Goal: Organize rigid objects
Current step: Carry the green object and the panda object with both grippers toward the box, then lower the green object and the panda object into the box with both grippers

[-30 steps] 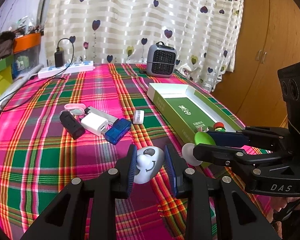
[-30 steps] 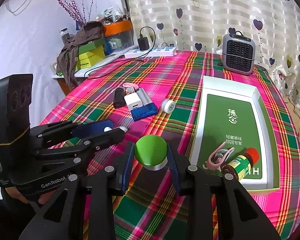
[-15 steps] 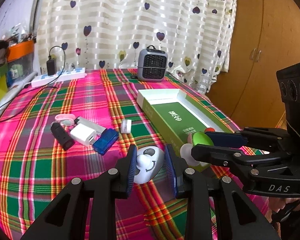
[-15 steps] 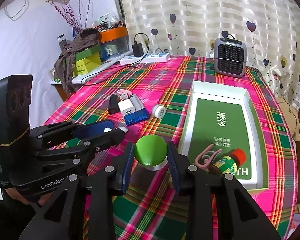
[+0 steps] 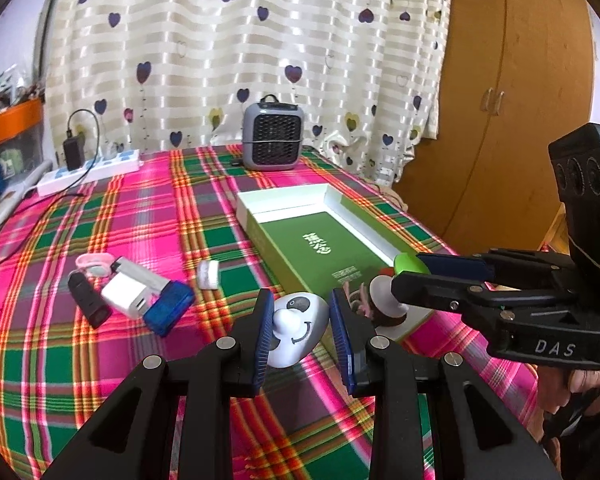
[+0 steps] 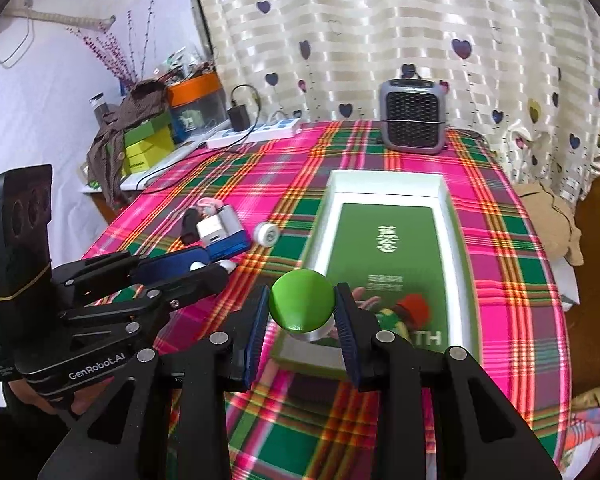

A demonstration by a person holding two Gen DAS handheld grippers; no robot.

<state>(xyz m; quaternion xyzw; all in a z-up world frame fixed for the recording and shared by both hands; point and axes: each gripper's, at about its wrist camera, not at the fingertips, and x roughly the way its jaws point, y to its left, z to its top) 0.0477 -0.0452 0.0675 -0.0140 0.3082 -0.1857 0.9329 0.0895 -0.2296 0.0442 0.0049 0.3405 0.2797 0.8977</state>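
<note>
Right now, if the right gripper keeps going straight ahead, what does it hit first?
Probably the green box tray: the right gripper, shut on the green-capped object, points over its near end, where a red-capped bottle lies. Depth is unclear.

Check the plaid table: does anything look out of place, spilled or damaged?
Nothing spilled or visibly damaged. A jumbled cluster, black stick, white charger and blue case, lies loose on the cloth, outside the green box.

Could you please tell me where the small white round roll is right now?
The small white roll lies on the plaid tablecloth, between the blue case in the gadget cluster and the green box tray, ahead of the left tongs.
</note>
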